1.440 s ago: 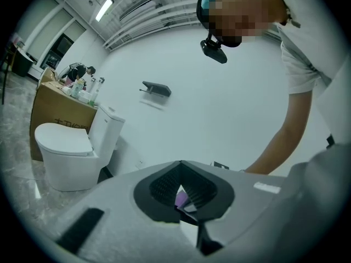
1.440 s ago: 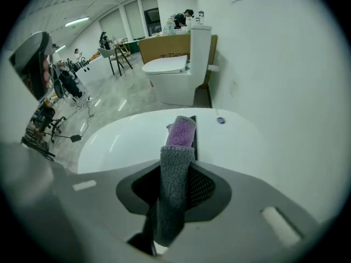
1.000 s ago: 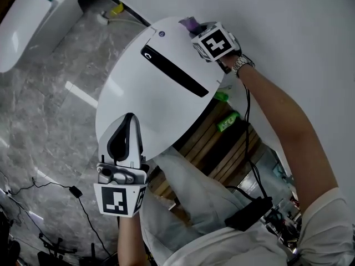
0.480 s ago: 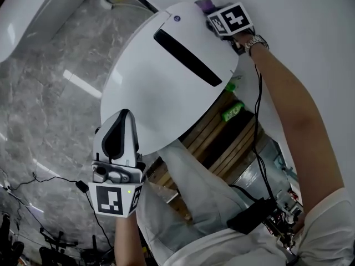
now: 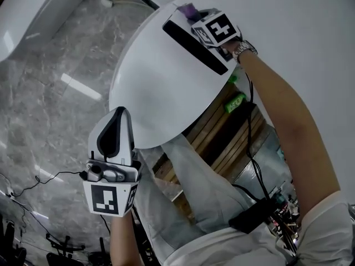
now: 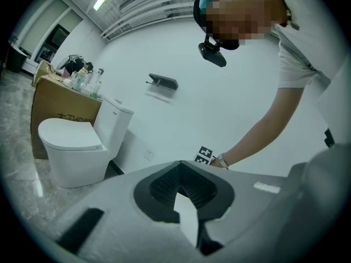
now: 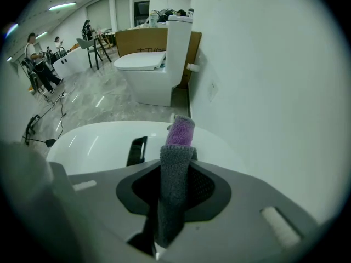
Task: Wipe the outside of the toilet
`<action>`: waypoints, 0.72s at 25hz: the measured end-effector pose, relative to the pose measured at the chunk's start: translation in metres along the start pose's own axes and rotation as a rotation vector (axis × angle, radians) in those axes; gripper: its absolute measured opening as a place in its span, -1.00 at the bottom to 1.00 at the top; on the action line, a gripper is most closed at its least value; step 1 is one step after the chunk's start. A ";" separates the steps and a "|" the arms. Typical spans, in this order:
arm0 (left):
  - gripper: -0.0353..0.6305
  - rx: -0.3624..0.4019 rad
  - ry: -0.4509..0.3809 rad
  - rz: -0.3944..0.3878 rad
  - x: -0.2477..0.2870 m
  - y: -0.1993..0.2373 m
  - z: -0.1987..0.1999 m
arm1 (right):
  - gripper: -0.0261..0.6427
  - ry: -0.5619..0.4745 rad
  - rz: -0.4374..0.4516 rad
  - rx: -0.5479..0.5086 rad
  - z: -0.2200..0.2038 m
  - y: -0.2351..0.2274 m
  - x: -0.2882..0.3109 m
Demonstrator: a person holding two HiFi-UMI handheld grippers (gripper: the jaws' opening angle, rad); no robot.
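Note:
A white toilet with a rounded lid (image 5: 161, 82) and a black slot (image 5: 194, 43) fills the middle of the head view. My right gripper (image 5: 195, 16) is at the lid's back edge near the wall, shut on a grey and purple cloth (image 5: 190, 9). In the right gripper view the cloth (image 7: 176, 174) sticks out past the jaws over the lid (image 7: 98, 141). My left gripper (image 5: 117, 115) hangs by the lid's front rim, shut, with nothing in it. In the left gripper view the left gripper (image 6: 181, 171) points at the wall, and the right gripper's marker cube (image 6: 204, 155) shows beyond it.
A second white toilet (image 6: 77, 147) stands by a cardboard box (image 6: 55, 100) along the wall. The floor is grey marble (image 5: 50, 93) with cables (image 5: 44, 176). A wooden pallet (image 5: 216, 137) and green items (image 5: 236, 100) lie under the toilet. People stand far off (image 7: 38, 59).
My right gripper and the cloth slid along the lid's back edge towards the wall, then back over the end of the black slot. The left gripper drifted slightly down and left.

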State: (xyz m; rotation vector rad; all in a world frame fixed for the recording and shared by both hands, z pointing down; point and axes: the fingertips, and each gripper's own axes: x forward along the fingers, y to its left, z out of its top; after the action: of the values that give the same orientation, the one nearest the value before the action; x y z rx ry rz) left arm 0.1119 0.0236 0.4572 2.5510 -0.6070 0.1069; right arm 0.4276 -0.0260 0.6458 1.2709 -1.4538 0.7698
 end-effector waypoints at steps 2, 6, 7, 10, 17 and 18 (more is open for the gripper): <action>-0.88 -0.003 -0.011 0.007 -0.010 0.007 0.001 | -0.65 -0.008 0.003 -0.015 0.006 0.019 0.000; -0.88 -0.012 -0.018 0.029 -0.031 0.018 -0.006 | -0.65 -0.027 -0.013 -0.021 0.009 0.046 0.000; -0.88 -0.015 -0.017 0.034 -0.037 0.021 -0.008 | -0.65 -0.028 -0.017 -0.022 0.010 0.052 0.000; -0.88 -0.026 -0.012 0.042 -0.053 0.029 -0.011 | -0.65 -0.022 -0.032 -0.029 0.014 0.065 0.001; -0.88 -0.036 -0.021 0.063 -0.084 0.049 -0.012 | -0.65 0.039 -0.022 -0.076 0.002 0.109 0.018; -0.88 -0.037 -0.021 0.066 -0.089 0.053 -0.013 | -0.65 0.027 -0.036 -0.059 0.001 0.114 0.020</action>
State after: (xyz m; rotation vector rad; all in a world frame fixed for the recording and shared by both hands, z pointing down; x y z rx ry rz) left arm 0.0090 0.0254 0.4759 2.5002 -0.6956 0.0912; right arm 0.3196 -0.0058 0.6815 1.2347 -1.4183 0.7125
